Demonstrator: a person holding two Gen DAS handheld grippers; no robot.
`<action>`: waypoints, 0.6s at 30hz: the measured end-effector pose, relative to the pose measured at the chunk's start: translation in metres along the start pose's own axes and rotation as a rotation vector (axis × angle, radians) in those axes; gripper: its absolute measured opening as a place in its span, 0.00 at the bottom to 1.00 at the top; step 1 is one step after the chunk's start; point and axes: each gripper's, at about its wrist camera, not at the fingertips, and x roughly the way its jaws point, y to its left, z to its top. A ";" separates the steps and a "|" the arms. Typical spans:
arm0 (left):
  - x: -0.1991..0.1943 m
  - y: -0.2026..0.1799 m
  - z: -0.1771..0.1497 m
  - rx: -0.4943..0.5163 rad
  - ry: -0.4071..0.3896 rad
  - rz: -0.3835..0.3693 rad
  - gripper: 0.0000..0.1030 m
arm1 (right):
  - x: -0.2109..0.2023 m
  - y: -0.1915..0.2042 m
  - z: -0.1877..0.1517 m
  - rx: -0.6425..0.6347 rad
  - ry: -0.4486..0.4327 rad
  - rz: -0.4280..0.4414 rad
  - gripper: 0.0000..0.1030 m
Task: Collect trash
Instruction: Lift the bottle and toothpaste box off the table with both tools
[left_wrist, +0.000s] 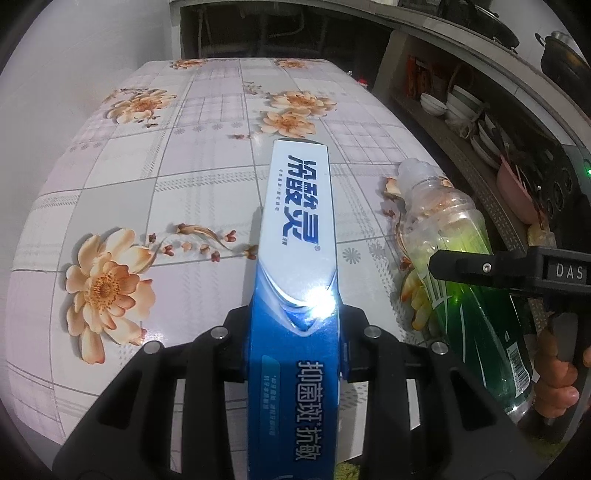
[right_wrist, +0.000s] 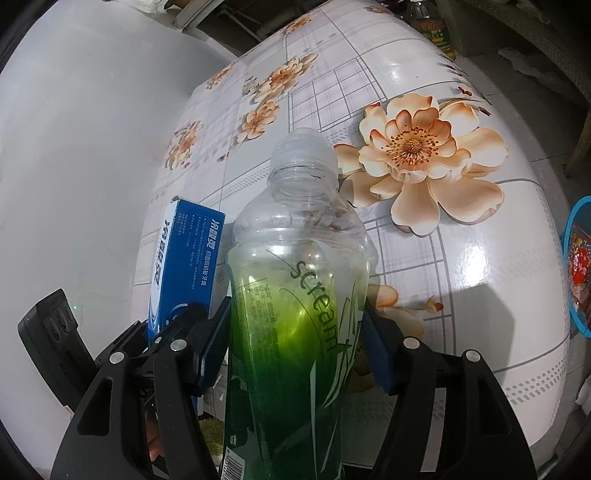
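Observation:
My left gripper (left_wrist: 295, 343) is shut on a long blue and white toothpaste box (left_wrist: 299, 229) that points forward over the floral table (left_wrist: 147, 158). My right gripper (right_wrist: 295, 343) is shut on an empty clear and green plastic bottle (right_wrist: 299, 280) with a clear cap, held above the table. In the left wrist view the bottle (left_wrist: 461, 266) and the right gripper (left_wrist: 443, 264) show to the right of the box. In the right wrist view the box (right_wrist: 184, 258) shows to the left of the bottle.
The table has a glossy checked cloth with peach flowers (right_wrist: 417, 155). A shelf with bowls (left_wrist: 454, 107) and pots stands to the right. A blue-rimmed bin (right_wrist: 576, 266) with colourful wrappers sits at the right edge. A white wall (right_wrist: 74, 147) is on the left.

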 end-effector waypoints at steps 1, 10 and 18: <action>-0.001 0.000 0.000 0.002 -0.003 0.003 0.30 | 0.000 0.000 0.000 0.000 0.000 0.000 0.61; -0.007 -0.004 -0.002 0.008 -0.016 0.018 0.30 | -0.001 0.000 -0.002 -0.010 -0.005 0.011 0.61; -0.014 -0.003 -0.002 0.007 -0.027 -0.005 0.30 | -0.004 0.003 -0.006 -0.010 -0.001 0.075 0.61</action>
